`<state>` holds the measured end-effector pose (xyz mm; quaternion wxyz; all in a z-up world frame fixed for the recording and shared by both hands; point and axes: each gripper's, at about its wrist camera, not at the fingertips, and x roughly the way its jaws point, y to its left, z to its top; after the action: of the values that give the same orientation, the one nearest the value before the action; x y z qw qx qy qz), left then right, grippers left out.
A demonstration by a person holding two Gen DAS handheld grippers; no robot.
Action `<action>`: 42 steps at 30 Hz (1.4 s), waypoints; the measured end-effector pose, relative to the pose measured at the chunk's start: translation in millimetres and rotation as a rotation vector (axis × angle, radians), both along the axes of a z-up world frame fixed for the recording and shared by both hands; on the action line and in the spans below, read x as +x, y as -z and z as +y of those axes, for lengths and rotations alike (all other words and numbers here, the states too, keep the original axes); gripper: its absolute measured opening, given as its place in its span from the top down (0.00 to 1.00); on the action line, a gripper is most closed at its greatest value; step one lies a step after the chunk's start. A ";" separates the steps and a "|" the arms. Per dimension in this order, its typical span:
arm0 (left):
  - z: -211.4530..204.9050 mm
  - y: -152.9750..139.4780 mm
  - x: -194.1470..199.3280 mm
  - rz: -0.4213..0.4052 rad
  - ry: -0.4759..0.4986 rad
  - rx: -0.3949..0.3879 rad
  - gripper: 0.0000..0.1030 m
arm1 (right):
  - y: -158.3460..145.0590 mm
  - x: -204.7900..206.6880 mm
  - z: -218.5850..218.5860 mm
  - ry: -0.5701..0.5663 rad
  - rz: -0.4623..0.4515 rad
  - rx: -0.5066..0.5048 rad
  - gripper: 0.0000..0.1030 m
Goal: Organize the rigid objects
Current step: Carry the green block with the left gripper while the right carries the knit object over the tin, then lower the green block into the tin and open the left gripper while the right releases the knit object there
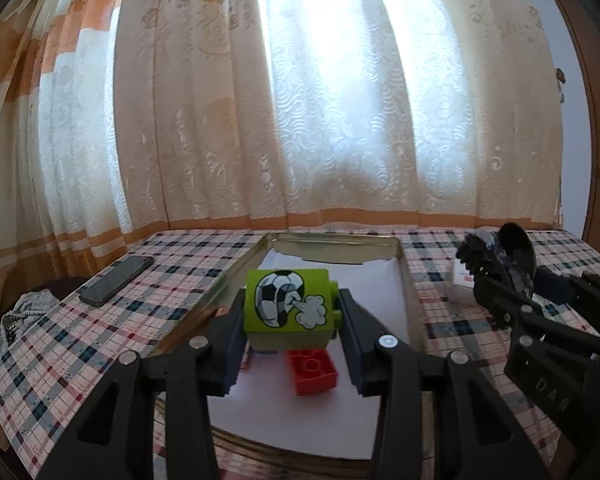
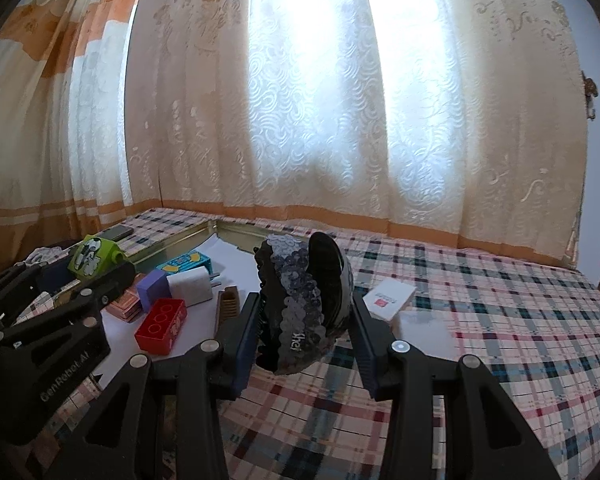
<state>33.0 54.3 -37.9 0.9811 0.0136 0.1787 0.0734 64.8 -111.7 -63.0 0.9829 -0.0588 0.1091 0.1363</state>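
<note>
My left gripper point(image 1: 291, 312) is shut on a lime green toy block point(image 1: 286, 306) with a football print and holds it above a gold metal tray point(image 1: 404, 268) lined with white paper. A red brick point(image 1: 312, 370) lies in the tray under it. My right gripper point(image 2: 305, 312) is shut on a black sequined hair clip point(image 2: 304, 300) and holds it above the plaid cloth just right of the tray. In the right wrist view the tray point(image 2: 180, 240) holds a red brick point(image 2: 162, 324), a purple block point(image 2: 153, 286), a white block point(image 2: 190, 285), a teal box point(image 2: 186, 262) and a brown comb point(image 2: 228, 300).
A black phone point(image 1: 116, 280) lies on the plaid tablecloth left of the tray. A small white card box point(image 2: 389, 299) with a red mark lies right of the tray. A curtain hangs behind the table. Crumpled cloth point(image 1: 20, 312) sits at the left edge.
</note>
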 end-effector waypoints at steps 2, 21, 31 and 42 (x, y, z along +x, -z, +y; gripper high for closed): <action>8.7 -2.8 1.6 0.003 -0.016 0.001 0.59 | -1.8 6.5 8.2 -0.026 0.023 -0.003 0.56; 52.9 6.2 55.8 0.198 -0.066 0.056 0.59 | -4.2 53.1 78.4 -0.141 0.167 -0.079 0.56; 53.2 8.8 58.5 0.214 -0.094 0.091 0.40 | 2.3 59.5 87.0 -0.169 0.214 -0.078 0.46; 30.8 -3.7 46.7 0.170 -0.090 0.107 0.03 | -12.6 46.6 46.2 -0.118 0.178 -0.022 0.39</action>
<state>79.7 85.1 -34.2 0.9559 0.0642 0.2576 0.1255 111.4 -65.5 -50.4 0.9589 -0.0638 0.1938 0.1974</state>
